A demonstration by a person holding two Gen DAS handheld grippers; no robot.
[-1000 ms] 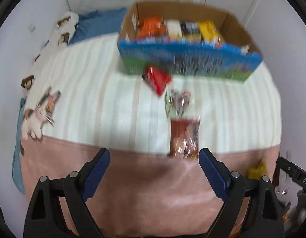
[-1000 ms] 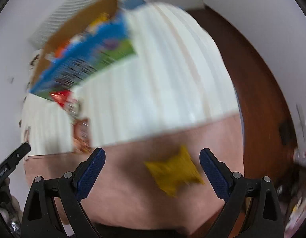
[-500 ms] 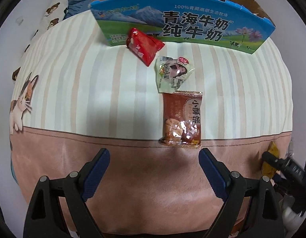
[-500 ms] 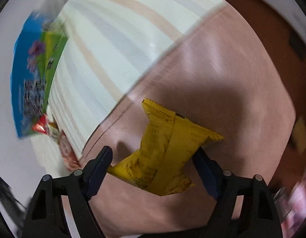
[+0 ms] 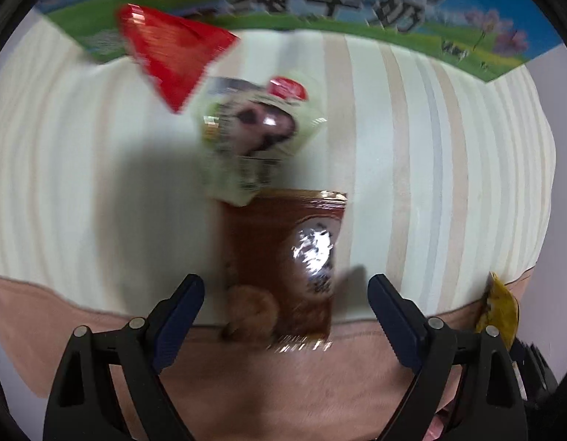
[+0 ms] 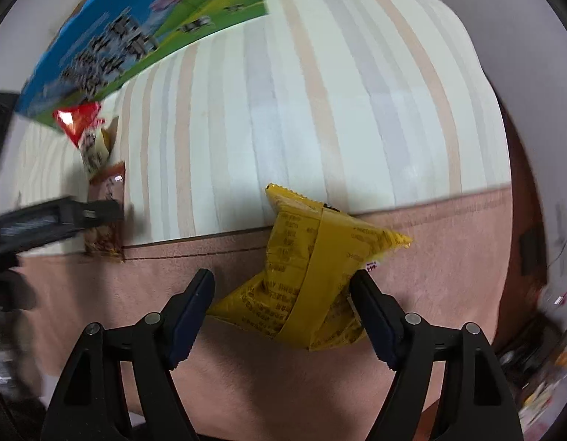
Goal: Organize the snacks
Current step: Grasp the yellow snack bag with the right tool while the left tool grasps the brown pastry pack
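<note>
My left gripper is open, its fingers on either side of the near end of a brown snack packet lying on the bed. A pale green packet and a red packet lie beyond it, in front of the blue-and-green milk carton box. My right gripper is shut on a yellow snack packet, pinched between its pads above the bed's brown edge. The yellow packet also shows at the right edge of the left wrist view.
The bed has a striped cream cover and a brown band along its near side. The box stands at the far left in the right wrist view. The left gripper shows there by the brown packet. Wooden floor lies right.
My left gripper has moved down and forward, so its open fingers now flank the brown packet. My right gripper has closed on the yellow packet and turned back towards the box.
</note>
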